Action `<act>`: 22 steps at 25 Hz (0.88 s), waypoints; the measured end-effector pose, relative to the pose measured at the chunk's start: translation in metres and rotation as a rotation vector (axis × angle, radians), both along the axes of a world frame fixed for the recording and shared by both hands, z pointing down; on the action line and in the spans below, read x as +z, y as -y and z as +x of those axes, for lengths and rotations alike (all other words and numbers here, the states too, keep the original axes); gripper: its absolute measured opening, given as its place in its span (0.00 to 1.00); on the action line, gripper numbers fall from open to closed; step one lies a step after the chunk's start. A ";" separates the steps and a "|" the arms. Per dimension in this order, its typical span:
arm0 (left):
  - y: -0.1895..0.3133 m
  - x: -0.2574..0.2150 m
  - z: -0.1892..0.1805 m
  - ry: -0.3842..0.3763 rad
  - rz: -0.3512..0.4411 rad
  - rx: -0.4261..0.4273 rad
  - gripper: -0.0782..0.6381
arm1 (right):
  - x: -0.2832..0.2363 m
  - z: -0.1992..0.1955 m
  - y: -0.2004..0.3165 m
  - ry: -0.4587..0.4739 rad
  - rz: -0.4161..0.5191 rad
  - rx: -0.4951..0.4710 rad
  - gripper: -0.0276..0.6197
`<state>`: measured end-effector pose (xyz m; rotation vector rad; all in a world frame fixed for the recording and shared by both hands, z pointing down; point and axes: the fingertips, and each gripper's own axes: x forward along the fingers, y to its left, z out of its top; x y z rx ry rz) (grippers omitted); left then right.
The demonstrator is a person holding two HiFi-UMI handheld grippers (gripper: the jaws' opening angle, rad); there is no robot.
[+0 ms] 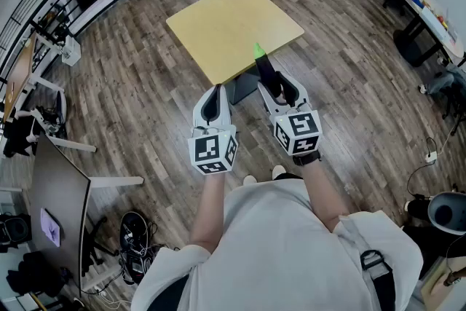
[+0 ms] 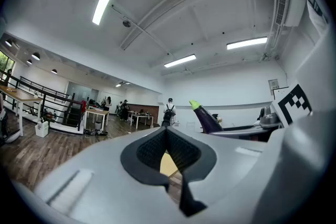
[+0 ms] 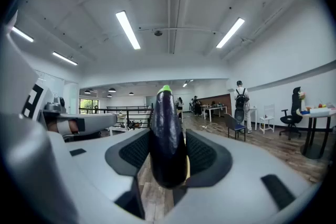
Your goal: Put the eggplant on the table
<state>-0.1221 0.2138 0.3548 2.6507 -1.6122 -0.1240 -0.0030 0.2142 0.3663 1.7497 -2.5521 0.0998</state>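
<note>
right claw [image 1: 277,84]: squeezing eggplant [image 3: 167,131], green end out front, so no drop | left claw [image 1: 212,100]: closed, empty, out of the way | worktop [image 1: 218,18]: just ahead, likely landing spot

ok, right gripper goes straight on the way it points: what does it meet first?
Likely nothing close. The right gripper, shut on the eggplant, points level, seemingly above the table; beyond is open room. Height over the table is hard to judge.

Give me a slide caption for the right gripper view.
Right gripper shut on an eggplant, its green end pointing forward.
</note>
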 end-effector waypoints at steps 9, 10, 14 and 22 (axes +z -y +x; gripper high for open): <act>-0.019 0.025 -0.019 -0.018 -0.045 -0.008 0.12 | 0.018 -0.017 -0.019 0.030 -0.033 -0.004 0.37; -0.016 0.028 -0.022 -0.017 -0.048 -0.014 0.12 | 0.019 -0.020 -0.015 0.033 -0.032 -0.009 0.37; 0.013 0.039 -0.033 -0.029 -0.082 -0.046 0.12 | 0.026 -0.025 0.015 0.044 -0.054 -0.033 0.37; 0.108 0.051 -0.032 -0.010 -0.094 -0.101 0.12 | 0.042 -0.028 0.122 0.082 -0.078 -0.092 0.37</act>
